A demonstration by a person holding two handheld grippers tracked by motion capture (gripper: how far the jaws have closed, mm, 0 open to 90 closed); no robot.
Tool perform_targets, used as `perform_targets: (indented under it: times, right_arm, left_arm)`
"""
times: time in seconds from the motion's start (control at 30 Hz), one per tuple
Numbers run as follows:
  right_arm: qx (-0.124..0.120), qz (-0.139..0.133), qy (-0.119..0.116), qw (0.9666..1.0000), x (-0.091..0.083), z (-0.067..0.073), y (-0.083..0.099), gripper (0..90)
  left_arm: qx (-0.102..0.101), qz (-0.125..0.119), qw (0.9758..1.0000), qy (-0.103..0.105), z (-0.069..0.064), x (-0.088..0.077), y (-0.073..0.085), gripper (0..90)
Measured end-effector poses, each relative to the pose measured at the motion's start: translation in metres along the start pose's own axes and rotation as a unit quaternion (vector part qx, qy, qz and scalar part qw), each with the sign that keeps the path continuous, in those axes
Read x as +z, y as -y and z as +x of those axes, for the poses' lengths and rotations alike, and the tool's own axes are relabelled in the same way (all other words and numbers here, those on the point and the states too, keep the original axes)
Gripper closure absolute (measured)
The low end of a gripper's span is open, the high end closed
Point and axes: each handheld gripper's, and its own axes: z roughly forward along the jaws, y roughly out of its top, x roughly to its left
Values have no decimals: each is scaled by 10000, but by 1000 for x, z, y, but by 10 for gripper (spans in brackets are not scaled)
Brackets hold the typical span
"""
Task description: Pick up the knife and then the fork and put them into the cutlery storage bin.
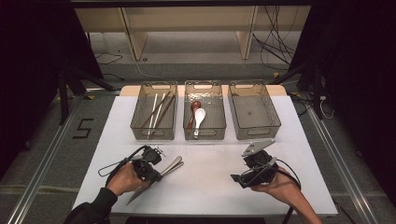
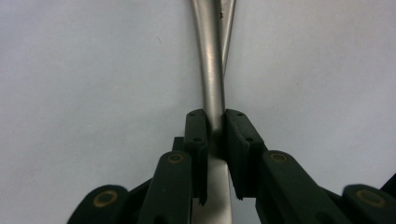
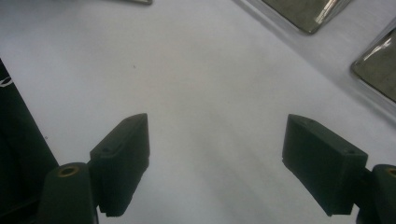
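My left gripper [image 1: 159, 173] [image 2: 215, 126] lies low over the white table [image 1: 210, 186] at the front left, shut on the handle of a metal utensil [image 1: 173, 165] [image 2: 210, 70]. Its pads press on both sides of the handle. The utensil's pointed end [image 1: 135, 193] sticks out toward the lower left under the hand. A second metal handle [image 2: 229, 28] lies right beside the gripped one. My right gripper [image 1: 243, 177] [image 3: 215, 163] hovers at the front right, open, with bare table between its jaws.
Three grey bins stand in a row at the back. The left bin [image 1: 153, 135] holds chopsticks [image 1: 158, 111]. In the middle bin [image 1: 204, 136] lie a brown spoon [image 1: 194, 112] and a white spoon [image 1: 199, 117]. The right bin [image 1: 256, 133] has nothing in it.
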Motion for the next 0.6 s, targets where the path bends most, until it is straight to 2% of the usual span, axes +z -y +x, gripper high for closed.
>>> perform_targets:
  times: [0.2,0.3,0.37,0.57,0.6]
  right_arm:
    - [-7,-1,5,10000,0,0,0,239]
    - [1,1,1,10000,0,0,0,240]
    - [3,1,-6,10000,0,0,0,239]
    - [15,-14,-2,10000,-1,0,0,239]
    - [-13,-26,-4,10000,-1,0,-1,239]
  left_arm:
    - [65,-20,10000,-21,-2,-2,-1,790]
    - [133,-115,9998,12,-3,-5,-1,792]
    - [182,-214,9996,-38,-4,-7,-1,793]
    - [300,-343,9989,96,-8,-11,-2,793]
    - [368,-345,9986,135,-10,-12,-3,793]
